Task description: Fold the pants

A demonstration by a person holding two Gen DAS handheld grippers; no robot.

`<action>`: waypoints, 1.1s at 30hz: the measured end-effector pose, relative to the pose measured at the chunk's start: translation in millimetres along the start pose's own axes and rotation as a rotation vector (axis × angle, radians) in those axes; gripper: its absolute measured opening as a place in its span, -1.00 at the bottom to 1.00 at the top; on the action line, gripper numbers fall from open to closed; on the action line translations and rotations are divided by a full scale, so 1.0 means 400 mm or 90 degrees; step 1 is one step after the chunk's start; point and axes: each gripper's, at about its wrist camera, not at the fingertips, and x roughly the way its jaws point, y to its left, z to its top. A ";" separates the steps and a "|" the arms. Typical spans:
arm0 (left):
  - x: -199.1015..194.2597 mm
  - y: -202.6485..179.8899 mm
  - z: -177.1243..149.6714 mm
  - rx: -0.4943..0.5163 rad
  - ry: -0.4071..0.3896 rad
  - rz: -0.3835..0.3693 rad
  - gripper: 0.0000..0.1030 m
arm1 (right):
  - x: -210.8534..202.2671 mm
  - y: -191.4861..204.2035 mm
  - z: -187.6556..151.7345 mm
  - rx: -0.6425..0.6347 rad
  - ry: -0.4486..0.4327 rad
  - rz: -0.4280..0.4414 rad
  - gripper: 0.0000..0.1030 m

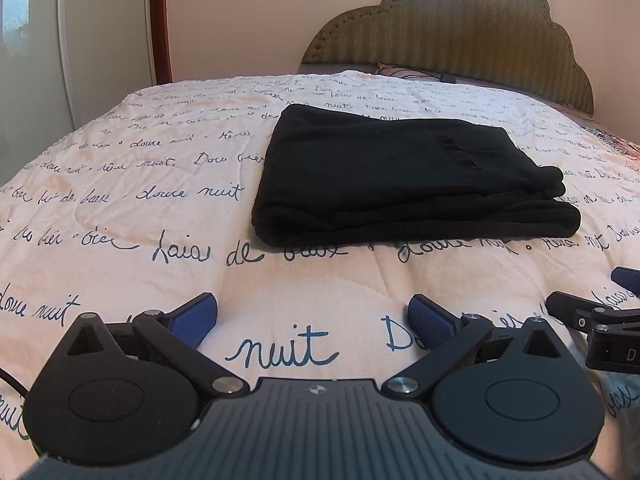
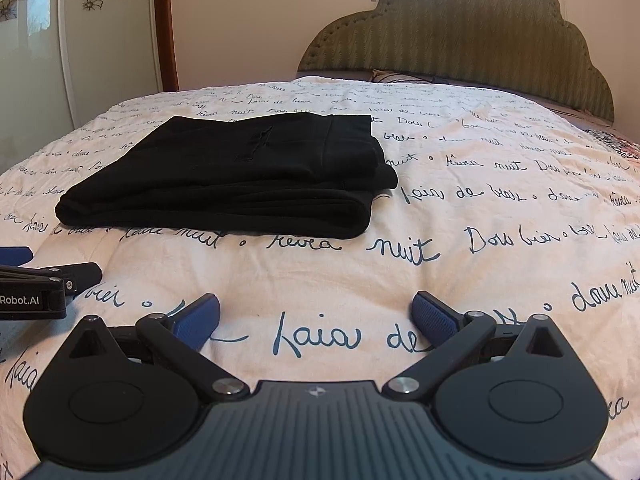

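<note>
Black pants (image 1: 404, 176) lay folded in compact stack on quilt (image 1: 160, 208); fold looked finished. Your left gripper (image 1: 313, 318) and right gripper (image 2: 316, 318) sat spread, empty, well short. Next: only check edges.

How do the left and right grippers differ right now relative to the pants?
The left gripper has the folded black pants ahead, slightly to its right; the right gripper has them ahead to its left. Shared: both are open, empty, low over the quilt, short of the pants.
</note>
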 end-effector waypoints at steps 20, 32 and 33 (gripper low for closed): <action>-0.002 0.001 0.004 -0.017 0.001 0.000 1.00 | -0.002 -0.001 -0.001 0.000 0.000 0.000 1.00; 0.000 0.004 0.008 -0.019 0.003 -0.001 1.00 | -0.001 -0.001 -0.001 0.000 0.000 0.000 1.00; 0.000 0.004 0.007 -0.020 0.003 -0.002 1.00 | -0.001 -0.001 -0.001 0.000 -0.001 0.000 1.00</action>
